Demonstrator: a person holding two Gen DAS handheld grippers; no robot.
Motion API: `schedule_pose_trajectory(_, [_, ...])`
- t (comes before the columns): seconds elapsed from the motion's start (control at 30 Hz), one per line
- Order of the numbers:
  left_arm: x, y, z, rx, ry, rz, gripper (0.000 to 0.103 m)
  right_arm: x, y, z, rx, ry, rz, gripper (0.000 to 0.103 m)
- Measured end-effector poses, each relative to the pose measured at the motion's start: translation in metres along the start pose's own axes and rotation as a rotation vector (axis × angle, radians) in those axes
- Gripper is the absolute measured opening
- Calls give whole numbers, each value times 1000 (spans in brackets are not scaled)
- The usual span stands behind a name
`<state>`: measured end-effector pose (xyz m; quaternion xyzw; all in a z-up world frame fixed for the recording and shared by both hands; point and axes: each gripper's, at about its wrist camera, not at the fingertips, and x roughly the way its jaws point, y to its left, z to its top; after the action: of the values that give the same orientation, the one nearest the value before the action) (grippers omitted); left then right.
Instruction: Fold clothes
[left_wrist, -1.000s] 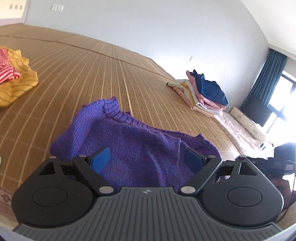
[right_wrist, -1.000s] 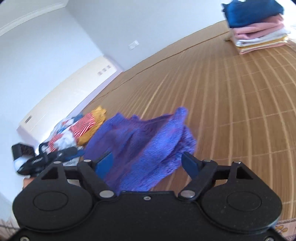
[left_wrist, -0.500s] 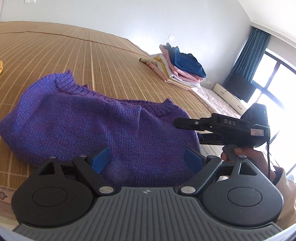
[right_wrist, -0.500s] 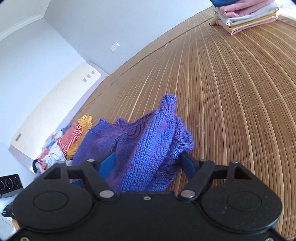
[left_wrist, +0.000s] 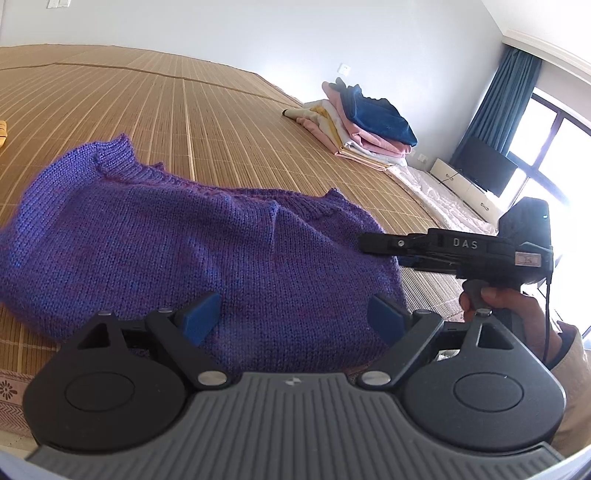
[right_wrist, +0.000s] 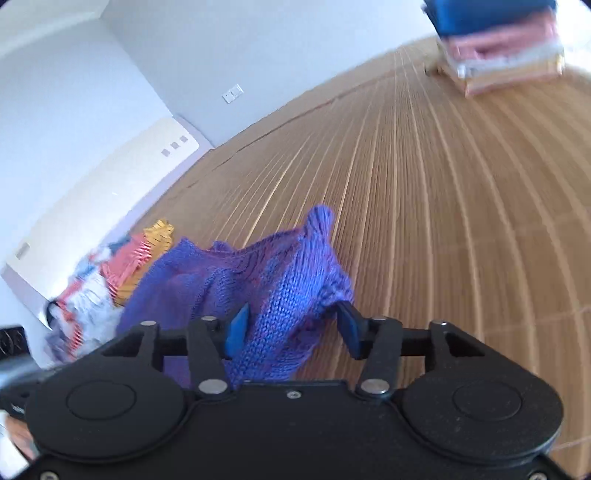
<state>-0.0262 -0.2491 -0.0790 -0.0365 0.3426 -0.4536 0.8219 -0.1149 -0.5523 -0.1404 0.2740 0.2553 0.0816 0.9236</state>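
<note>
since half a second ago the right gripper (right_wrist: 291, 332) has narrowed its fingers round a bunched edge of the purple sweater (left_wrist: 192, 254), though a gap beside the right pad leaves the clamp unclear; the left gripper (left_wrist: 295, 317) hovers above it, fingers apart; the sweater lies near the front edge of the bamboo mat (left_wrist: 207, 110), the folded stack (left_wrist: 365, 125) at its far right edge; likely the first fold is beginning

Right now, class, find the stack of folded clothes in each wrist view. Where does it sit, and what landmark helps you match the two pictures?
Left wrist view: stack of folded clothes upper right of centre, beside the wall.
Right wrist view: the stack in the top right corner, blurred.
Shared landmark: the purple knitted sweater on the bamboo mat.
</note>
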Motion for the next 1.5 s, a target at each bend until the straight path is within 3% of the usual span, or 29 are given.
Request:
schedule_pose_trajectory(0.07, [-2, 0, 1, 1, 0, -3, 90, -12, 15, -1, -123, -57, -78, 57])
schedule_pose_trajectory(0.1, [-4, 0, 1, -2, 0, -4, 90, -12, 19, -2, -143, -68, -75, 54])
schedule_pose_trajectory(0.2, [-6, 2, 1, -14, -2, 3, 90, 1, 20, -8, -151, -4, -53, 43])
schedule_pose_trajectory(0.3, [-13, 7, 1, -34, -12, 15, 90, 9, 15, -15, -132, 29, -61, 43])
schedule_pose_trajectory(0.47, [-30, 25, 4, -99, -50, 78, 90, -1, 13, -5, -55, -9, -17, 57])
schedule_pose_trajectory(0.57, [-41, 36, 10, -140, -104, 135, 90, 7, 11, -6, 11, 25, 40, 63])
schedule_pose_trajectory(0.7, [-55, 50, 24, -146, -212, 296, 90, 10, 27, -9, -54, 51, 17, 71])
schedule_pose_trajectory(0.8, [-48, 59, 35, -70, -244, 485, 90, -4, 51, -9, -196, 18, -65, 74])
schedule_pose_trajectory(0.87, [-41, 70, 36, -62, -253, 558, 90, -17, 69, -12, -302, -23, -78, 77])
schedule_pose_trajectory(1.0, [-27, 91, 29, -132, -188, 537, 90, -29, 103, -24, -397, -49, 74, 77])
schedule_pose_trajectory(1.07, [-19, 97, 22, -172, -127, 496, 90, -19, 119, -38, -458, -34, 104, 76])
schedule_pose_trajectory(1.17, [-18, 95, 14, -153, -127, 478, 91, 6, 138, -58, -581, -29, 18, 77])
schedule_pose_trajectory(1.3, [-18, 84, 6, -90, -97, 443, 91, 27, 125, -56, -554, 57, -43, 72])
schedule_pose_trajectory(1.4, [-17, 76, 0, -49, -65, 366, 91, 22, 106, -39, -510, 76, -57, 64])
schedule_pose_trajectory(1.5, [-10, 53, -6, 20, -17, 229, 91, 22, 91, -25, -547, 96, -125, 63])
